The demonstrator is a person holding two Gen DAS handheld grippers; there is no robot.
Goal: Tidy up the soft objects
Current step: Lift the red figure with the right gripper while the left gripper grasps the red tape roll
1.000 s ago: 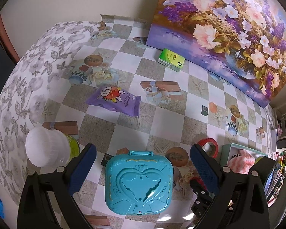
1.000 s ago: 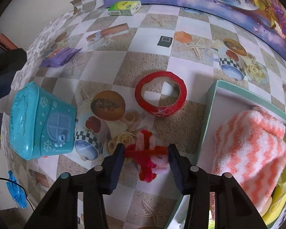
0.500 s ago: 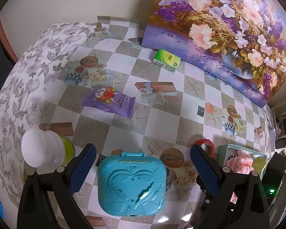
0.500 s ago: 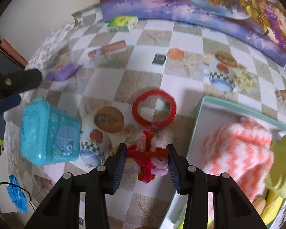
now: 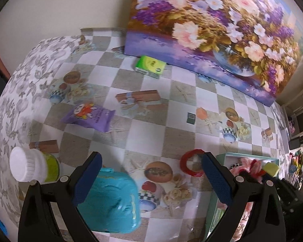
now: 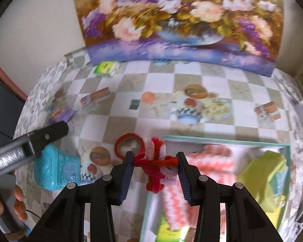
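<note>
My right gripper [image 6: 156, 161] is shut on a red, pink and white pipe-cleaner toy [image 6: 155, 162] and holds it in the air above the left rim of a teal tray [image 6: 222, 140]. The tray holds an orange-and-white striped fuzzy cloth [image 6: 202, 161] and a yellow-green soft item [image 6: 266, 175]. My left gripper [image 5: 151, 177] is open and empty above the table, with a teal heart-lid box [image 5: 111, 199] between and below its fingers. The tray [image 5: 248, 157] and the toy [image 5: 255, 166] also show at the right of the left wrist view.
A red tape ring [image 6: 129, 145] lies left of the tray. A purple snack bag [image 5: 89, 117], a green box [image 5: 149, 65] and a white-capped green jar [image 5: 33, 166] are on the checked tablecloth. A flower painting [image 5: 212, 26] leans on the back wall.
My right gripper lifted the pipe-cleaner toy off the table and carried it right, over the tray's rim. My left gripper rose and pulled back; the teal box now sits lower left between its fingers.
</note>
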